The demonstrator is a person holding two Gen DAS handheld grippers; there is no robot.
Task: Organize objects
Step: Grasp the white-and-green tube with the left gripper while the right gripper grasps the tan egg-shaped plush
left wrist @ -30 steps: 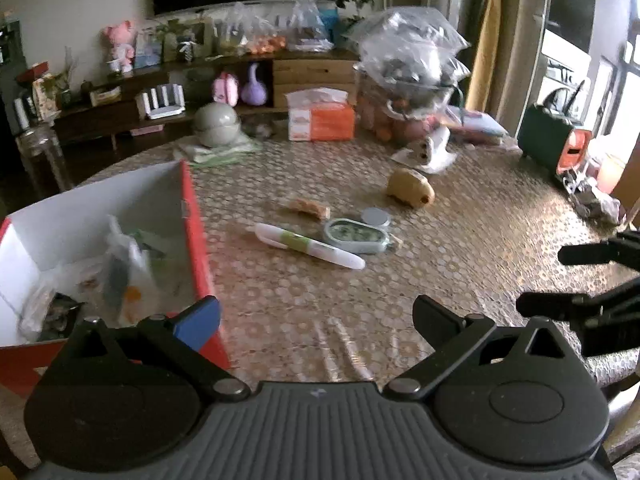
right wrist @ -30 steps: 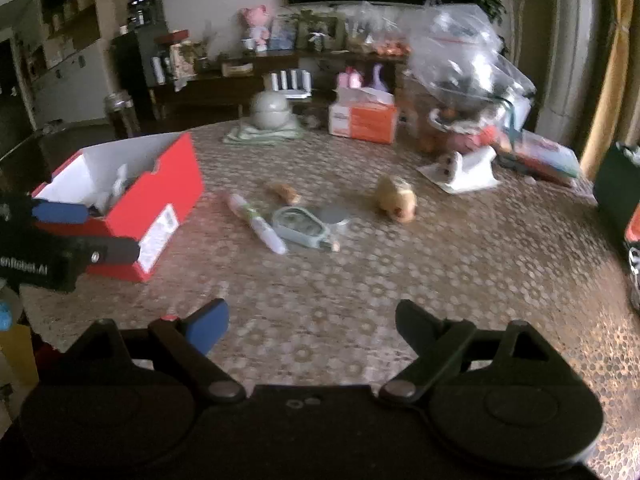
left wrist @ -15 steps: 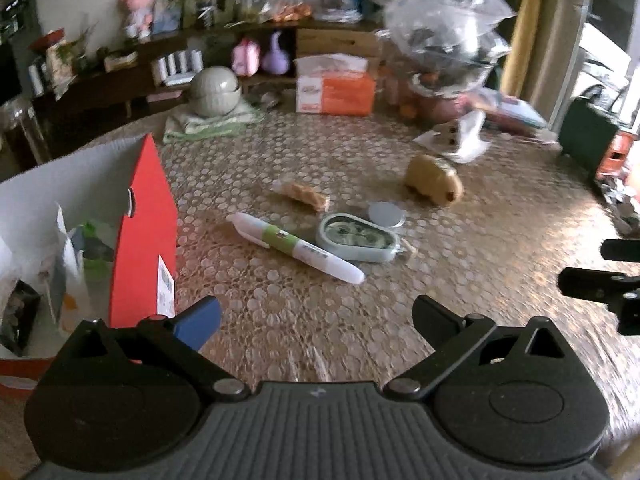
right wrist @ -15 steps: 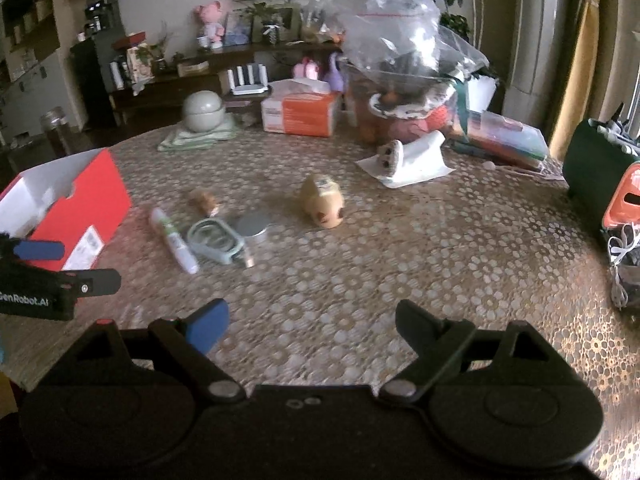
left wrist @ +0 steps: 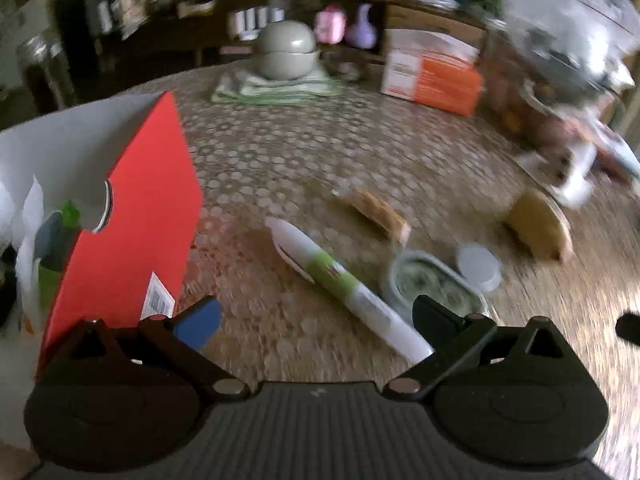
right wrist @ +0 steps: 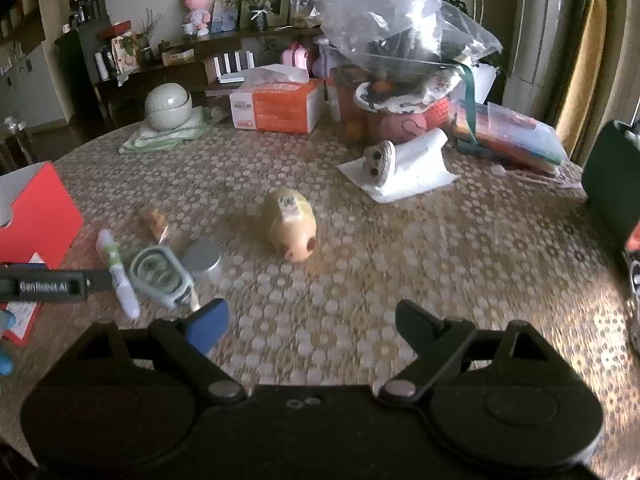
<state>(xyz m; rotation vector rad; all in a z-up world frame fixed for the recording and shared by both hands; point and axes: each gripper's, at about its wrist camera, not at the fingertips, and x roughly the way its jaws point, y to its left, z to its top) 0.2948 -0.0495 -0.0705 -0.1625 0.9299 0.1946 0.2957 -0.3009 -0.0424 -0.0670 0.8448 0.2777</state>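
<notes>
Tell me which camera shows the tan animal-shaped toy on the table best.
The right wrist view: the tan toy sits near mid-frame, sharp and whole, with a sticker on top and dark spots on its front end. The left wrist view shows it only as a blurred tan lump near the right edge.

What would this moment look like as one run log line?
left tongs: open, empty, above pen | right tongs: open, empty | red box: beside pen | tape dispenser: on table

Black tongs (right wrist: 308,318), one blue pad (right wrist: 208,324)
</notes>
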